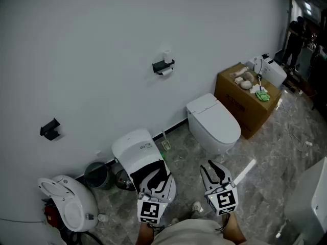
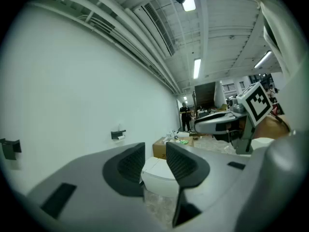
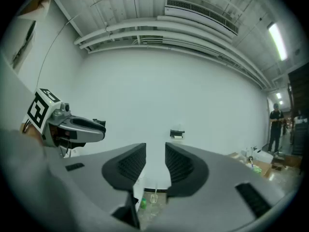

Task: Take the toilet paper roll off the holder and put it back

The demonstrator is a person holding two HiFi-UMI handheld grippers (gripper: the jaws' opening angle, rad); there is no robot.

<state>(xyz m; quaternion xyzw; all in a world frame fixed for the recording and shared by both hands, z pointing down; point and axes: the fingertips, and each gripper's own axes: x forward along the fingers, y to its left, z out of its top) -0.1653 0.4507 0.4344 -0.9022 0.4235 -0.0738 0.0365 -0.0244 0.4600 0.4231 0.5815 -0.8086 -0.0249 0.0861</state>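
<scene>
Item: left tongs, grey with black ribbed pads. They were held about level and low in front of the person, clenched to a narrow slit with nothing between the pads. They were aimed across the room toward a white toilet with its lid down.

Item: right tongs, of the same make. They were also clenched to a narrow slit and gripped nothing, and they faced the plain white wall. The two stood side by side, apart from each other.

Item: white toilet paper roll. It hung on the black wall-mounted holder, high on the wall and well away from both tongs. In the right gripper view the holder stood just above and to the right of the slit. A small white upright cylinder stood on top of the holder; I could not tell what it was.

Item: second small black wall bracket, further left on the same wall and lower in the head view.

Item: second white toilet with a printed label on its lid, against the wall just ahead of the left tongs.

Item: round white toilet unit, at the far left on the floor, with a dark grey round bin beside it.

Item: brown cardboard box, right of the lidded toilet. It carried small pale objects and something green on top.

Item: grey marbled floor.

Item: a person in dark clothing, standing far off at the right end of the room.
</scene>
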